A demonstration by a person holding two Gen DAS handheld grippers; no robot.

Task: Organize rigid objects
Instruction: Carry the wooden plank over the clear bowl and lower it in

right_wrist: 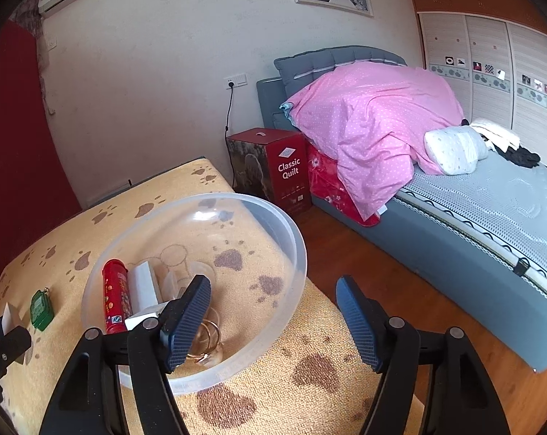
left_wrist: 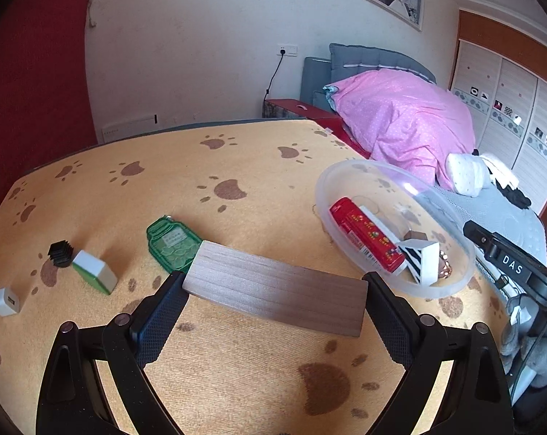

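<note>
My left gripper (left_wrist: 273,282) is shut on a flat wooden board (left_wrist: 277,290), held by its two ends just above the paw-print cloth. To its right stands a clear plastic bowl (left_wrist: 322,195) holding a red tin (left_wrist: 364,233), a white block, a zebra-striped block (left_wrist: 420,261) and metal rings. My right gripper (right_wrist: 273,284) is open with nothing between its fingers. It hovers at the bowl's (right_wrist: 299,250) near right side, with its left finger over the bowl's inside. The red tin (right_wrist: 116,297) and the rings (right_wrist: 208,330) lie in the bowl.
On the cloth-covered table (left_wrist: 237,166), left of the board, lie a green jar-shaped tag (left_wrist: 172,243), a black ribbed cap (left_wrist: 60,253), a green-and-white block (left_wrist: 94,272) and a white charger cube (left_wrist: 3,301). The table edge, wooden floor (right_wrist: 400,275) and a bed (right_wrist: 491,210) are on the right.
</note>
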